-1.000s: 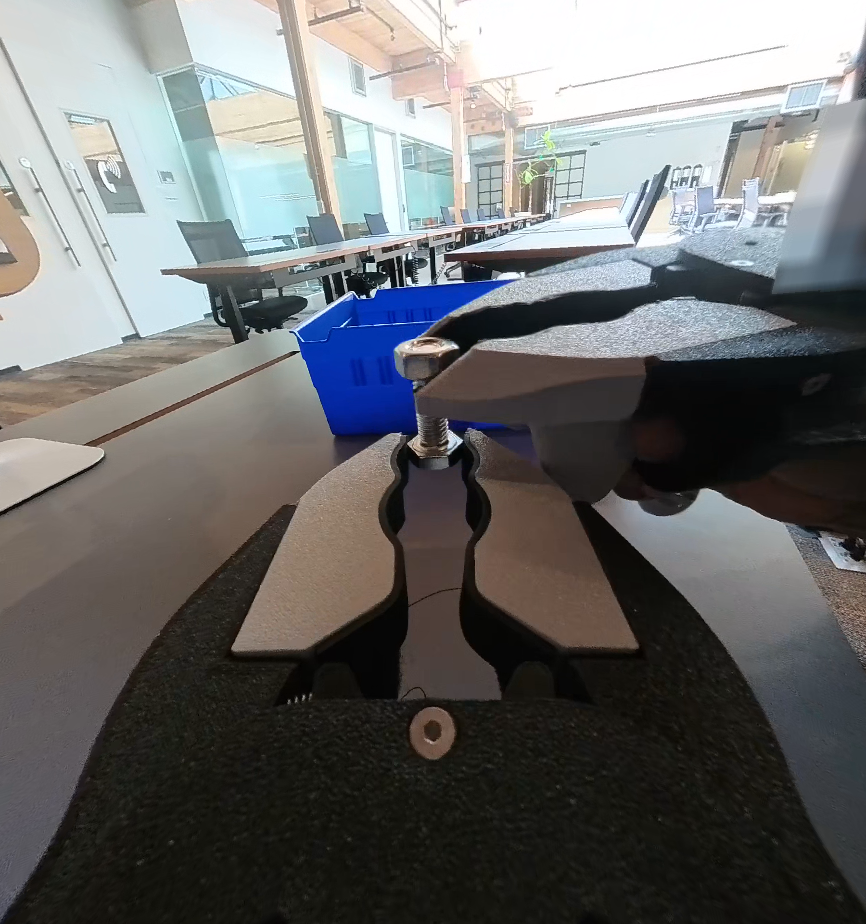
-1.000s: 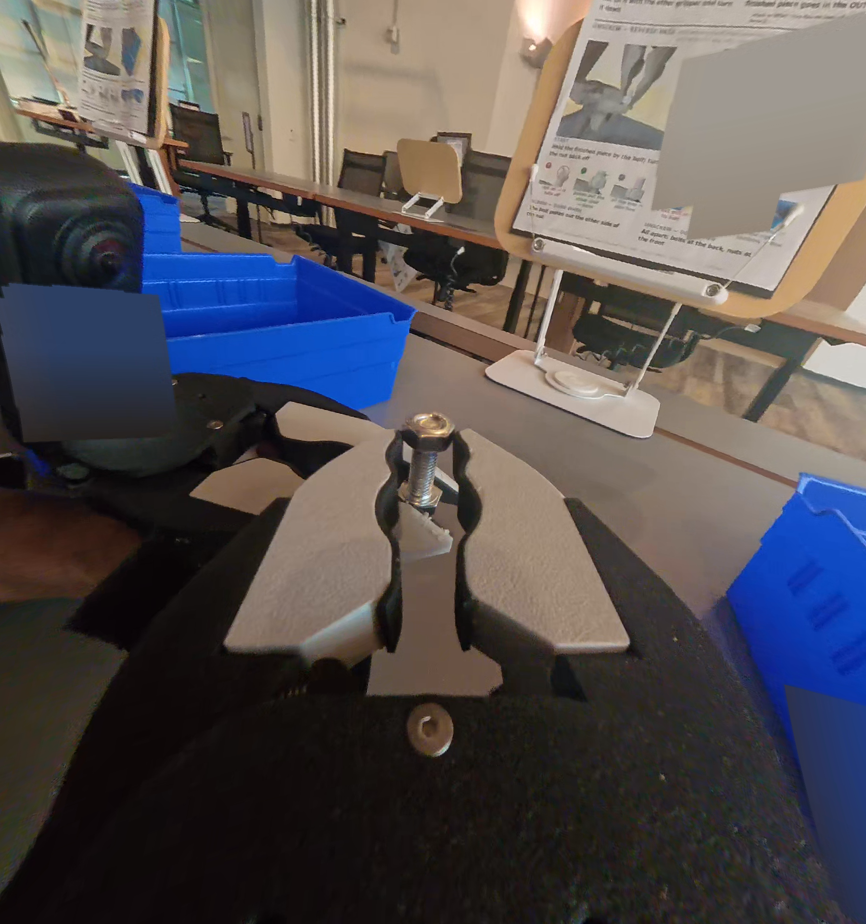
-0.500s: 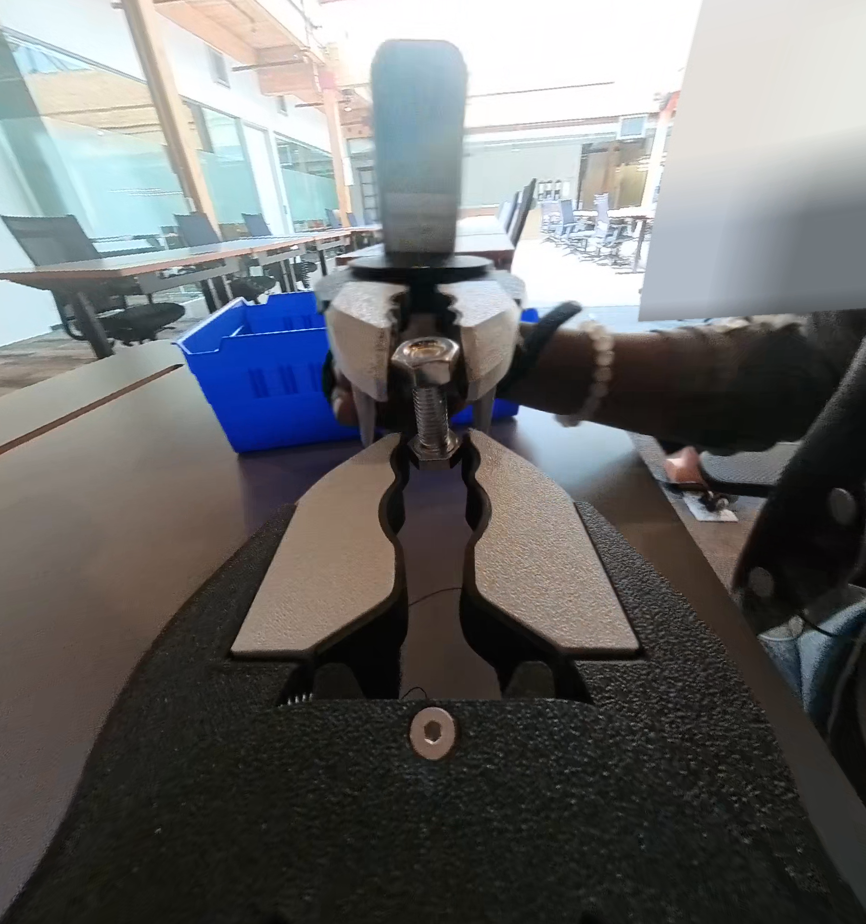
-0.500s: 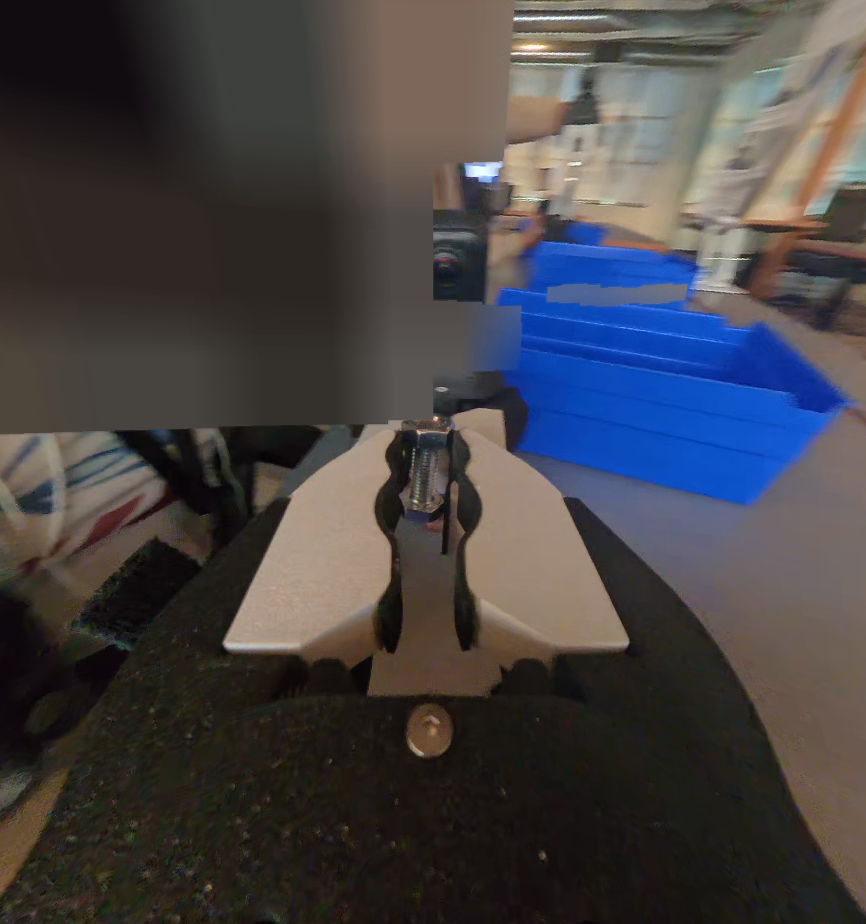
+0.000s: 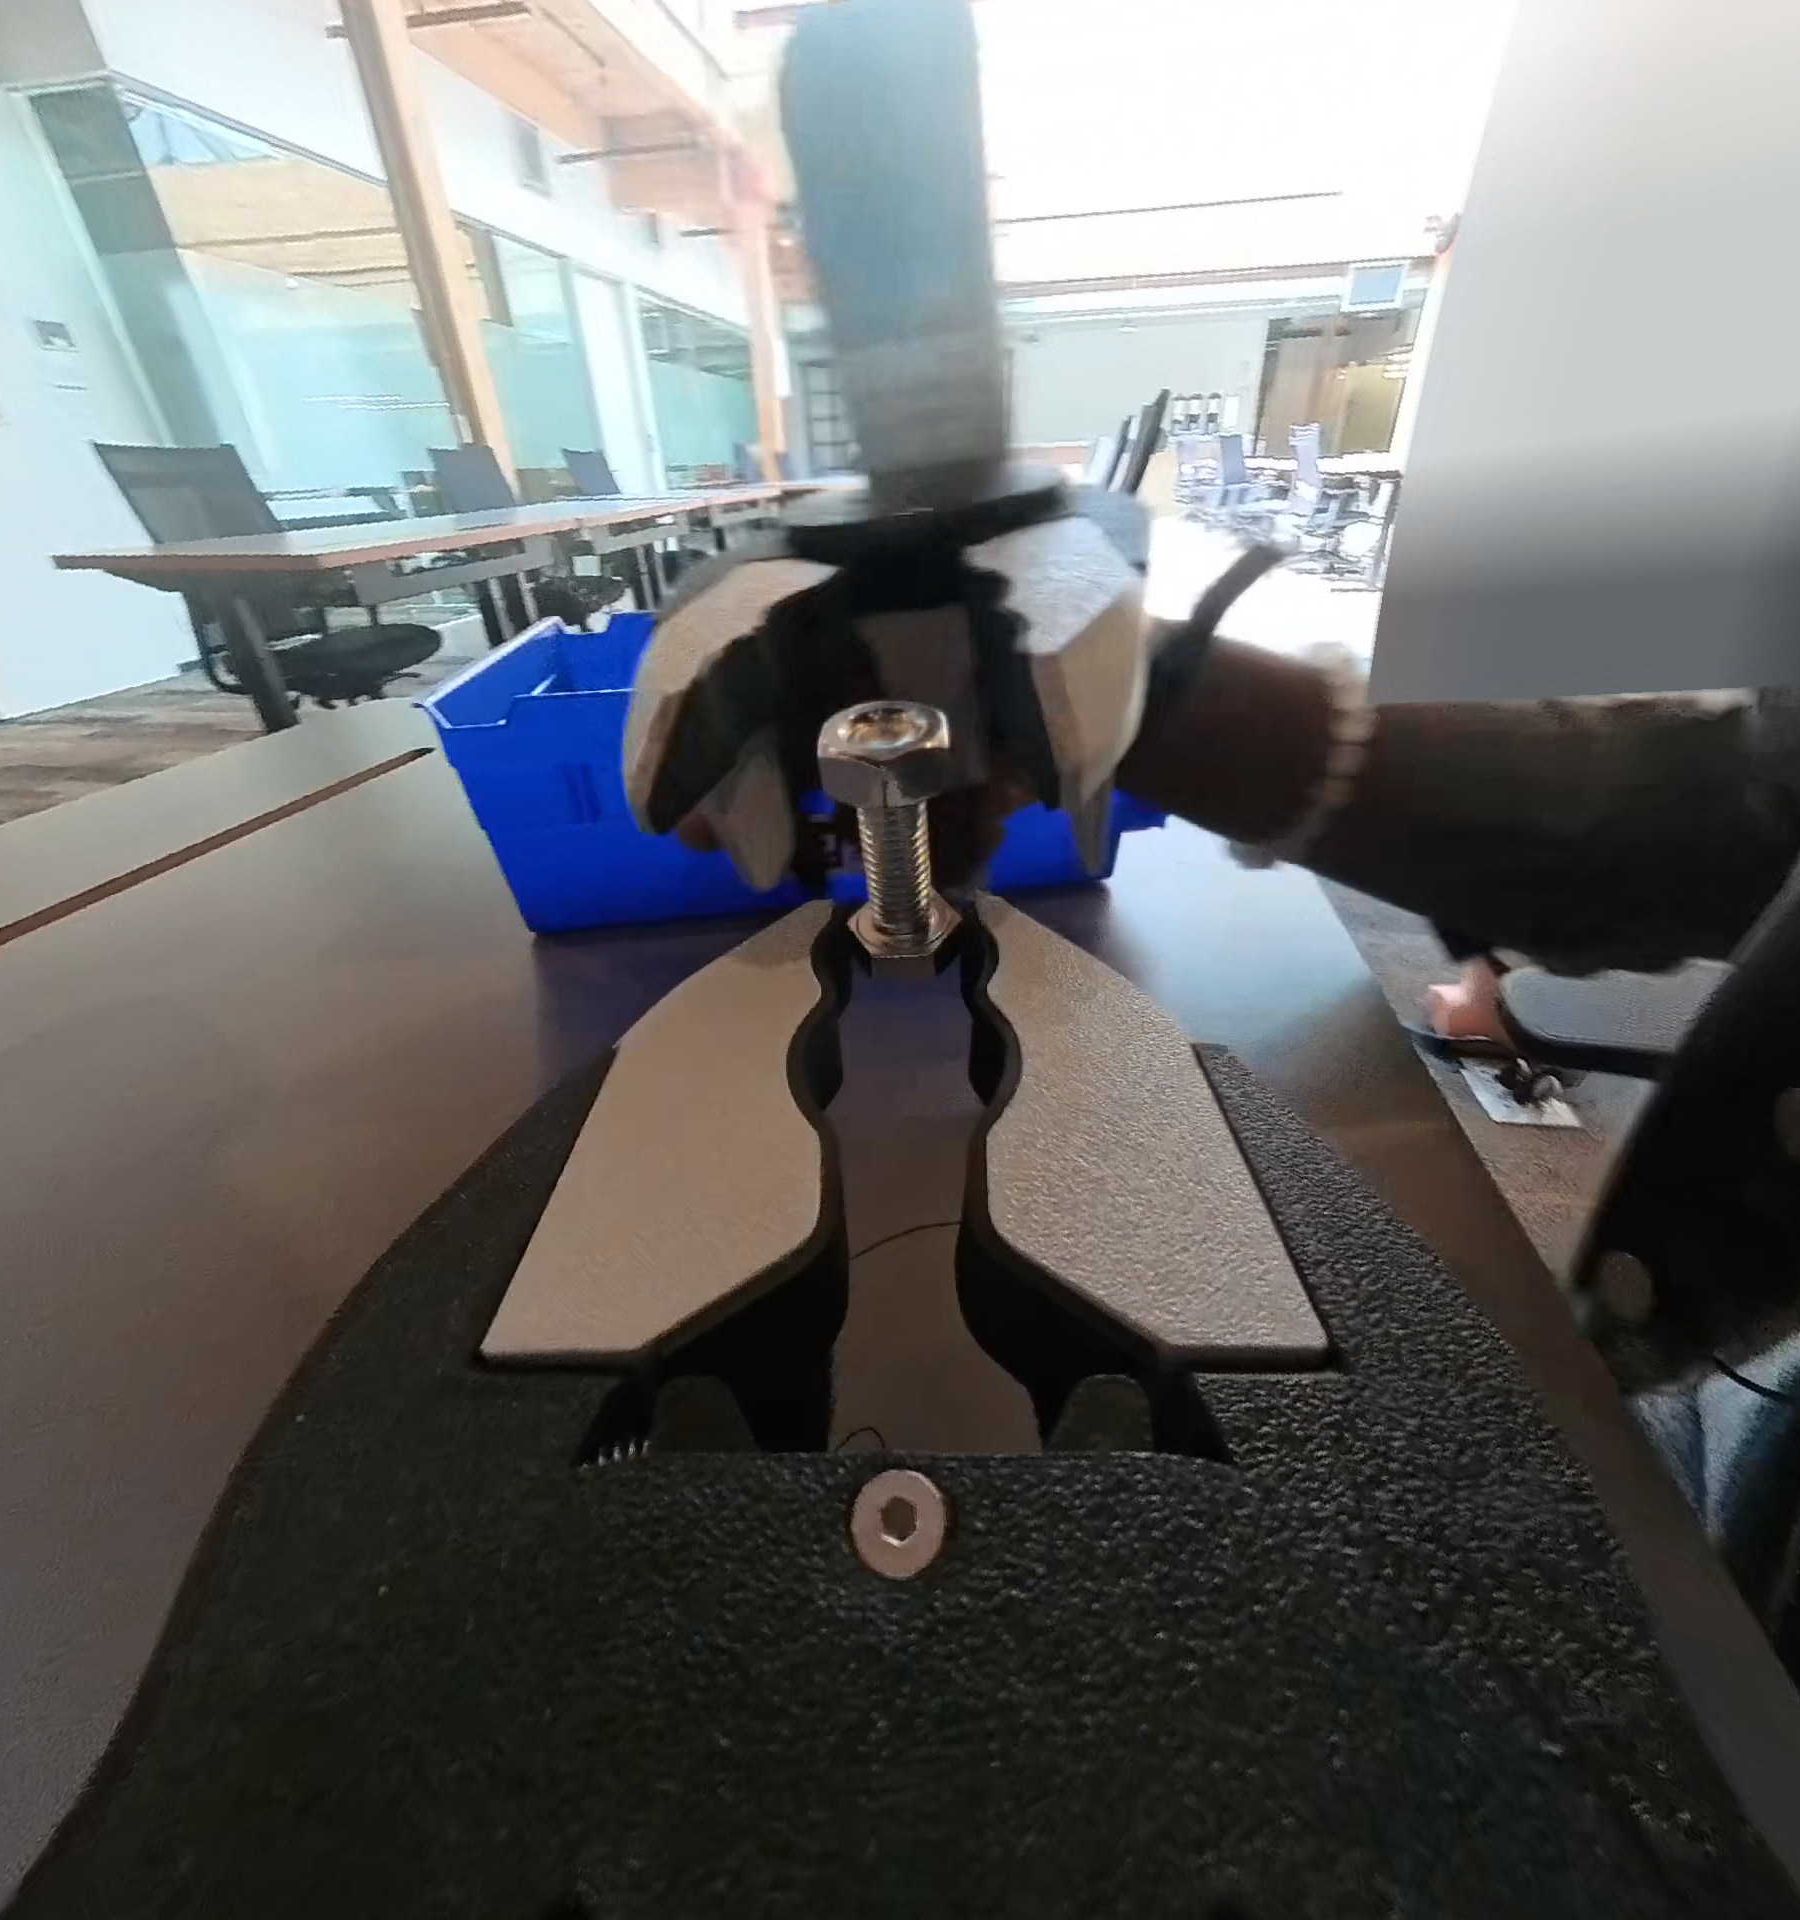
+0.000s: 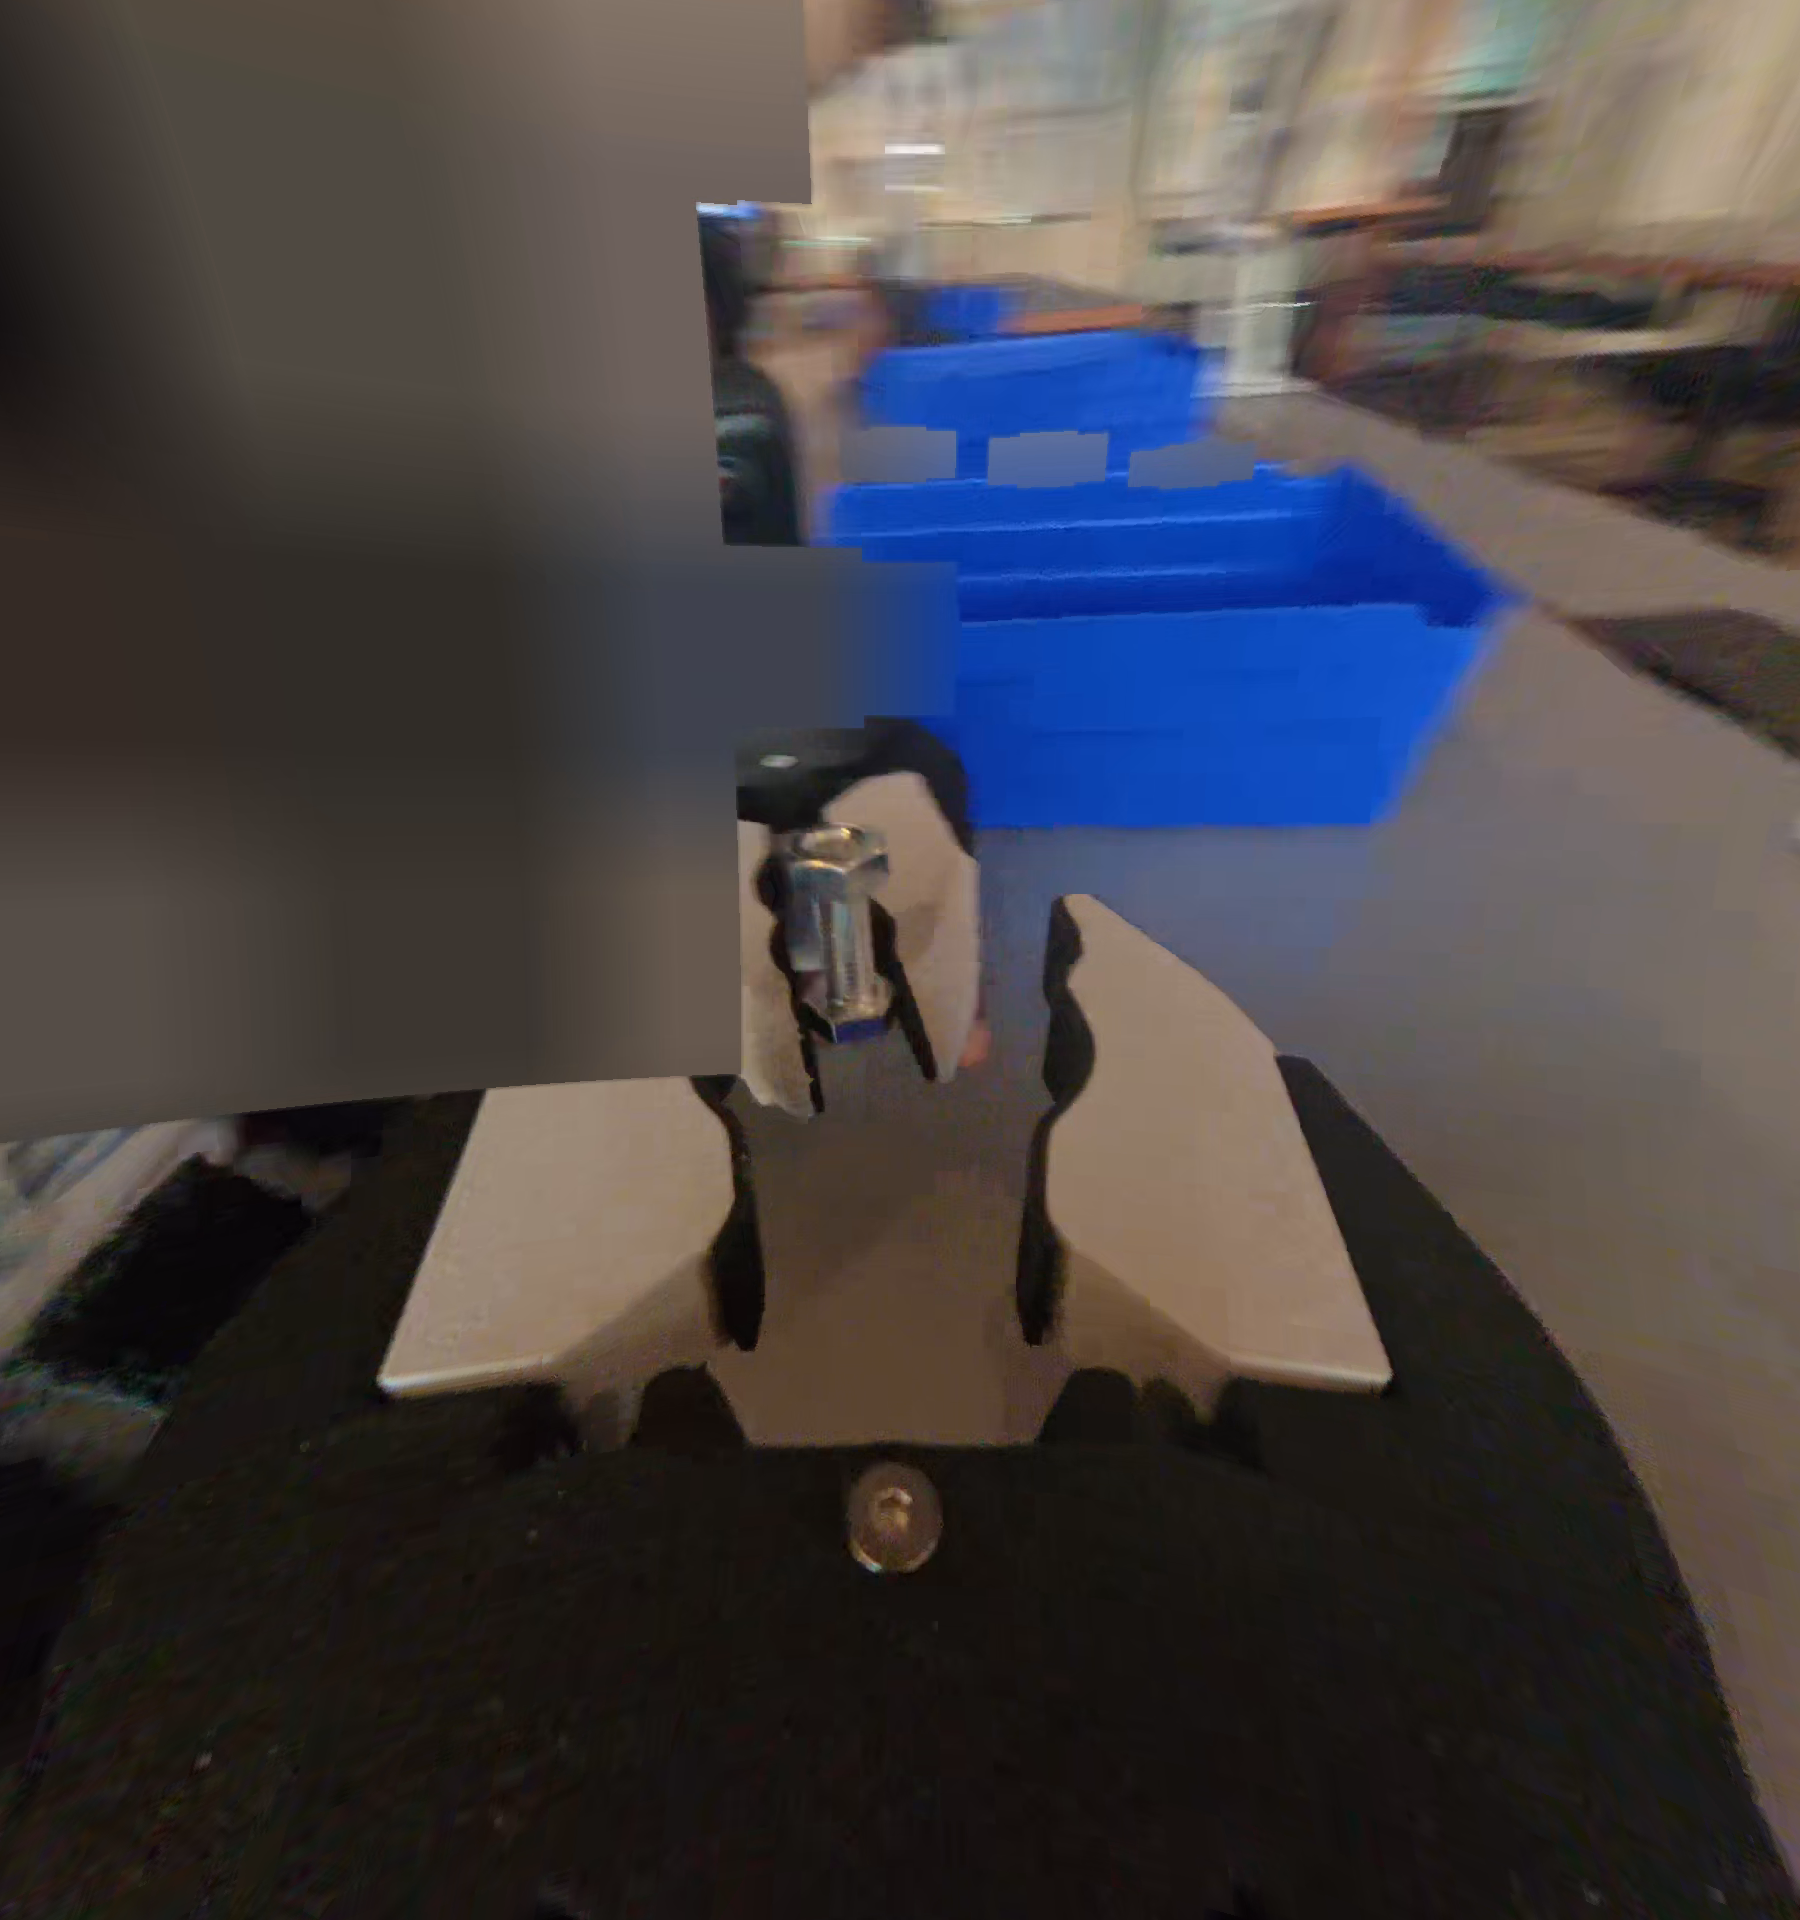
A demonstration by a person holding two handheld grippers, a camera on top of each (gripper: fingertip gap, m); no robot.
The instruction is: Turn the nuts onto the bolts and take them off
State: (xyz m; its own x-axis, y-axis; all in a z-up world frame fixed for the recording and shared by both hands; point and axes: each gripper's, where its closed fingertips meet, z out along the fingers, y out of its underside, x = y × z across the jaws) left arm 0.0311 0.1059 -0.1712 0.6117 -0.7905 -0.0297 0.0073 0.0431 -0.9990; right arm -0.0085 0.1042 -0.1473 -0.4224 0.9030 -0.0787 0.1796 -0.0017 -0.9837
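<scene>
Dark table (image 5: 252,1039) with a blue bin (image 5: 563,821) at the back, right gripper (image 5: 875,800) hanging wide open just behind the upright bolt (image 5: 894,821), while the left gripper (image 5: 901,951) pinches the nut (image 5: 901,935) at its bottom end.
</scene>
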